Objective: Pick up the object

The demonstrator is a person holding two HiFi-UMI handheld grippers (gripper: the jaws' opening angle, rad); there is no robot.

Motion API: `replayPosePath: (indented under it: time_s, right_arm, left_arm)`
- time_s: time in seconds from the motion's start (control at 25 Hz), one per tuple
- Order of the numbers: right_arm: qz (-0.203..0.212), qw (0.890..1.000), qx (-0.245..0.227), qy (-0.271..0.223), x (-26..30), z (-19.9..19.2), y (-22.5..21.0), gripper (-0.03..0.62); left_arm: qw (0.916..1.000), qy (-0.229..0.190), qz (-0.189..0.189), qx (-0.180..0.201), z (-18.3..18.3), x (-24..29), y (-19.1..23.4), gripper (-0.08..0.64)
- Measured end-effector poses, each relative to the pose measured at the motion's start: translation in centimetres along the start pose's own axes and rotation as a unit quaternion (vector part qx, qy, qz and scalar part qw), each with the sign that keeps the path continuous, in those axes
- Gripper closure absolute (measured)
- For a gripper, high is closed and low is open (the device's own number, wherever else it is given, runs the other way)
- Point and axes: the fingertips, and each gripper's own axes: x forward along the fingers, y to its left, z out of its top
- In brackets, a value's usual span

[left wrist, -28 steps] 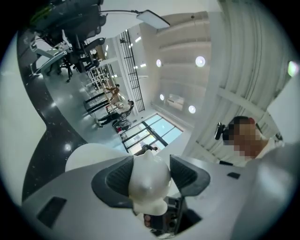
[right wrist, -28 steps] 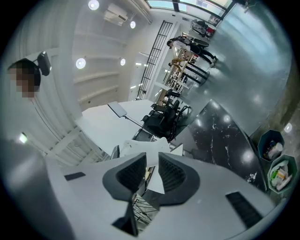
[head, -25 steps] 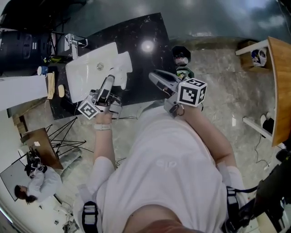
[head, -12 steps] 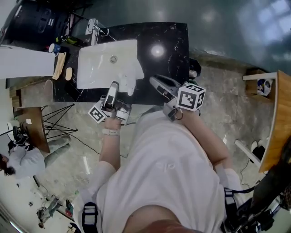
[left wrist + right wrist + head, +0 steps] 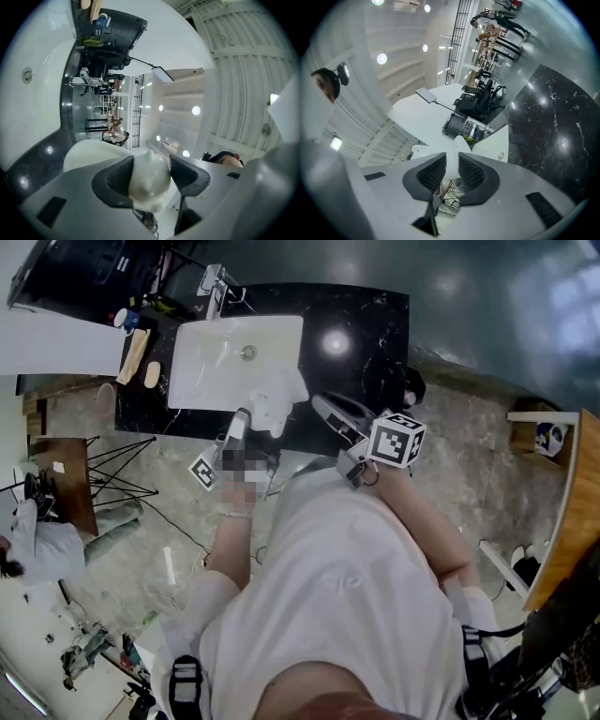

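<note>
A white, rounded, lumpy object (image 5: 278,399) hangs over the front edge of the white sink (image 5: 211,371), which is set in a black marble counter (image 5: 361,329). My left gripper (image 5: 244,416) is shut on this object. In the left gripper view the object (image 5: 149,180) fills the space between the two dark pads (image 5: 112,180), which press on its sides. My right gripper (image 5: 330,411) hovers over the counter's front edge, right of the object. In the right gripper view its jaws (image 5: 451,171) stand drawn together with only a slit and hold nothing.
A tap (image 5: 217,282) stands at the sink's far side. A wooden board (image 5: 134,351) and small items lie left of the basin. A dark bin (image 5: 412,385) sits by the counter's right end. On the floor are tripod legs (image 5: 122,486), a seated person (image 5: 42,549) and a wooden shelf (image 5: 562,512).
The head view has swung, so the counter and sink now sit higher and more square in the picture. The left gripper keeps its hold on the white object. The right gripper has barely moved.
</note>
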Motion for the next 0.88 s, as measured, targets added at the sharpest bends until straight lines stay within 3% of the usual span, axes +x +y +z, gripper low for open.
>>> replayPosePath:
  time_s: [0.88]
  right_arm:
    - [0.0,1.0,-0.022,0.005,-0.38,-0.5,0.57,0.512]
  left_arm:
    - [0.9995,-0.025,-0.008,-0.019,0.07,-0.64,-0.28,0.318]
